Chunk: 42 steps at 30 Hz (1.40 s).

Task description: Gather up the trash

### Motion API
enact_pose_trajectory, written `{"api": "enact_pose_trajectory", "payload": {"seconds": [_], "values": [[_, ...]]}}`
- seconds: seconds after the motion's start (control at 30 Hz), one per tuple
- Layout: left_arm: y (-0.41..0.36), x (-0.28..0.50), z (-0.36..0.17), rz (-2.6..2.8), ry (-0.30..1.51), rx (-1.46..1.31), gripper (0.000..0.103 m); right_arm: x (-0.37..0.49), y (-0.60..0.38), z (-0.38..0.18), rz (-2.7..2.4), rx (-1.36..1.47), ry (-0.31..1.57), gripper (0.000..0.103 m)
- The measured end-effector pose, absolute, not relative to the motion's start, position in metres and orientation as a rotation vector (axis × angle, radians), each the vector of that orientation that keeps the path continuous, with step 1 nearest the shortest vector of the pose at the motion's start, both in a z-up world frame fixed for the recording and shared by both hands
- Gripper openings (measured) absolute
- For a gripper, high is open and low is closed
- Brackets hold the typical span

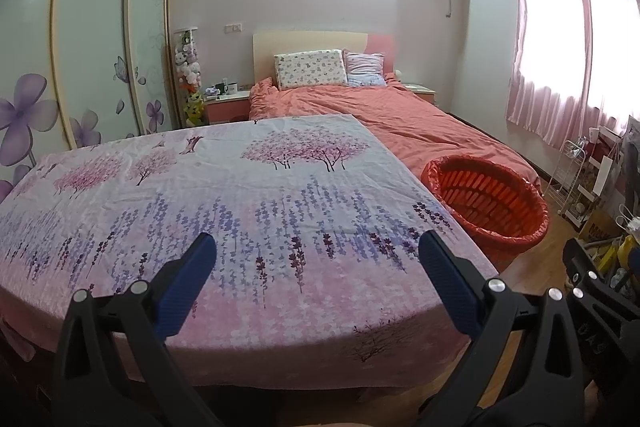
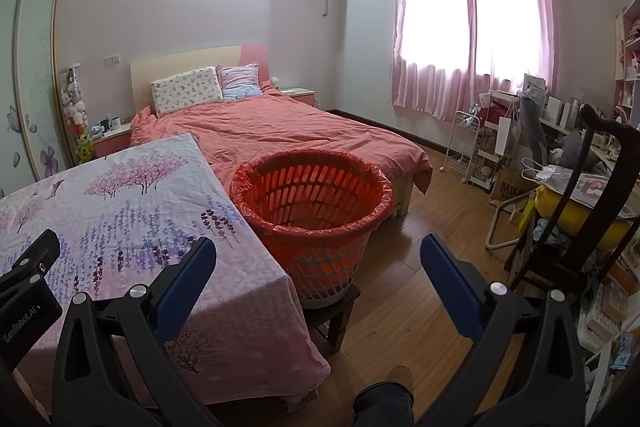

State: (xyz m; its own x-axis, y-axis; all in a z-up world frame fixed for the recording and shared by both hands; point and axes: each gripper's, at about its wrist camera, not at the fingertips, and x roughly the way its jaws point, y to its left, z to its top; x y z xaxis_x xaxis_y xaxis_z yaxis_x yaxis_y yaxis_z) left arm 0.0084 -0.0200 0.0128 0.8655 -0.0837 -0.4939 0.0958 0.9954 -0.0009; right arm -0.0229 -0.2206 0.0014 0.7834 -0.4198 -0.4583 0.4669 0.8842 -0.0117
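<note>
1. Left wrist view: left gripper (image 1: 316,255) spread wide, gripping nothing, hovering over the flowered cloth (image 1: 224,195).
2. Right wrist view: right gripper (image 2: 318,259) likewise wide apart and empty, aimed at the red-lined basket (image 2: 312,203).
3. No trash to be made out on the cloth in either view.
4. Basket just beside the cloth's right edge, perched on a small stool (image 2: 334,319); ahead-right of the left claw, straight ahead of the right.
5. Right hand judged nearer the basket.
</note>
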Motion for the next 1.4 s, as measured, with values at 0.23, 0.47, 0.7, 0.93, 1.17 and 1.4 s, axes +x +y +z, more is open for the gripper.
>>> {"api": "enact_pose_trajectory", "payload": {"seconds": [0.23,0.47,0.7,0.93,1.17,1.4], "values": [[-0.0191,0.0086,0.0117,-0.090,0.523,0.022,0.099,-0.0227,-0.2201,0.0020,-0.479,0.105,0.469,0.101],[-0.0157,0.0110,0.0089,-0.082,0.533,0.019,0.099,-0.0228,-0.2207,0.0020,-0.479,0.104,0.470,0.101],[-0.0133,0.0122,0.0075,-0.078,0.536,0.015,0.099,-0.0226,-0.2203,0.0022,-0.478,0.105,0.470,0.101],[-0.0130,0.0121,0.0075,-0.078,0.536,0.015,0.099,-0.0221,-0.2184,0.0017,-0.474,0.105,0.465,0.101],[-0.0129,0.0122,0.0076,-0.078,0.537,0.014,0.099,-0.0217,-0.2175,0.0036,-0.469,0.108,0.458,0.101],[-0.0117,0.0110,0.0072,-0.069,0.537,0.011,0.099,-0.0197,-0.2135,0.0087,-0.456,0.110,0.446,0.101]]}}
